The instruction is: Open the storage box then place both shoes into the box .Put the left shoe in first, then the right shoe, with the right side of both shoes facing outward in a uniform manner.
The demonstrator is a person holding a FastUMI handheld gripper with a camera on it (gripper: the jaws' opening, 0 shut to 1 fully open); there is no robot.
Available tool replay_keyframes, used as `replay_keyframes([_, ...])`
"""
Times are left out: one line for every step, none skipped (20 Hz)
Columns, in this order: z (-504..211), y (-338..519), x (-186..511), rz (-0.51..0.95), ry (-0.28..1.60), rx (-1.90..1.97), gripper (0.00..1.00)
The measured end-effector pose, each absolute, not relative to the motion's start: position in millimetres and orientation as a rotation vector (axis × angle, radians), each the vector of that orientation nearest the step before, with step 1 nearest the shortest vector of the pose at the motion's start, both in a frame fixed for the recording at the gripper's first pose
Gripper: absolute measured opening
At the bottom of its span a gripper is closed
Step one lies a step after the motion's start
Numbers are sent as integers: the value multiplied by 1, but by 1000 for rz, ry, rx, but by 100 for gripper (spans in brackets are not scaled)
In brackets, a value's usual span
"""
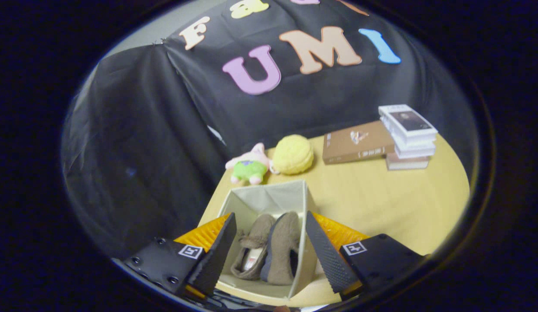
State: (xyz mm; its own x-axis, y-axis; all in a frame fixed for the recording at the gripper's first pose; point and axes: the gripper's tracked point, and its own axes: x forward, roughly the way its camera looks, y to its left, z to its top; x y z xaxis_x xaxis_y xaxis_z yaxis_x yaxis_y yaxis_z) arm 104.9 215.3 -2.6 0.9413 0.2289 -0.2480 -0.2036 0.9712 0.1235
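Shoes (269, 251) stand side by side inside the open box (269, 197) on the desk (381, 203); gripper (269, 249) hovers above, fingers apart and empty. Placing looks complete.

You can't read any text here: the brown book (357, 142) at centre right carries small cover and spine print too tiny to make out, likewise the stacked books (408, 135) beside it.

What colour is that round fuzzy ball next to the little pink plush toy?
Yellow. The fuzzy ball shows in the gripper view, on the table beyond the open fingers.
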Motion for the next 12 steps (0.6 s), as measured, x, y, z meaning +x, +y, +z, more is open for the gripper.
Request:
replay_keyframes([10, 206, 104, 210, 215, 98, 100])
replay_keyframes([22, 195, 104, 196, 169, 101, 100])
replay_keyframes([33, 185, 104, 180, 123, 106, 100])
replay_keyframes([46, 174, 102, 167, 79, 110, 100])
replay_keyframes([56, 162, 101, 147, 39, 110, 100])
replay_keyframes([66, 148, 100, 122, -8, 104, 100])
replay_keyframes([76, 134, 97, 91, -56, 93, 100])
replay_keyframes([87, 118, 94, 59, -114, 79, 100])
replay_keyframes([101, 101, 88, 18, -177, 54, 100])
replay_keyframes([109, 88, 81, -8, -216, 34, 100])
replay_keyframes([117, 78, 73, -36, -261, 14, 100])
replay_keyframes([123, 69, 65, -56, -296, 3, 100])
